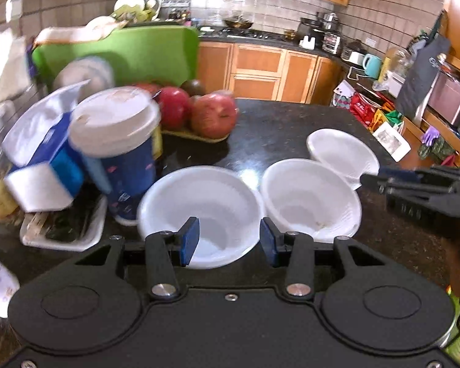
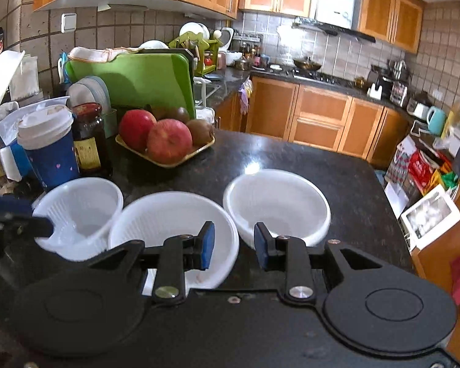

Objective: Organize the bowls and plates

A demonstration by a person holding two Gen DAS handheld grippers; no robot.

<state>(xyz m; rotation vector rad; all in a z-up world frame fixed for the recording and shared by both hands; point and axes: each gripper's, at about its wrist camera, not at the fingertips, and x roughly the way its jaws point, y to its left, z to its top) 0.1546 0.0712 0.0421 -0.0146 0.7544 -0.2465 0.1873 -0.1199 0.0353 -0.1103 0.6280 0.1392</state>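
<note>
Nearest the left claw [image 1: 229, 240], its blue pads spread and empty, sits the left bowl [image 1: 199, 214], rim just under the pads. Over in the right wrist view, the right claw [image 2: 233, 245] has its pads parted too, narrower, nothing between them, poised above the middle bowl [image 2: 171, 227]. Three white bowls in a row along the near stretch of the dark counter [image 2: 291, 159], rims touching or nearly so; the right bowl [image 2: 277, 205] sits toward the counter's right edge.

Here's the risk as I read it: these bowls look light and thin, and they're crowded. Nip one rim and the neighbour could get nudged or dragged along. The left bowl also sits just beside the blue cup [image 1: 122, 153] with its white lid, so a wide swing might tip that. A shallow bite on a slick rim could slip.

Farther back, the fruit tray [image 2: 168, 156] and a dark jar [image 2: 90, 141] with a yellow label. Writing there is too blurred to read; no brand legible anywhere.
</note>
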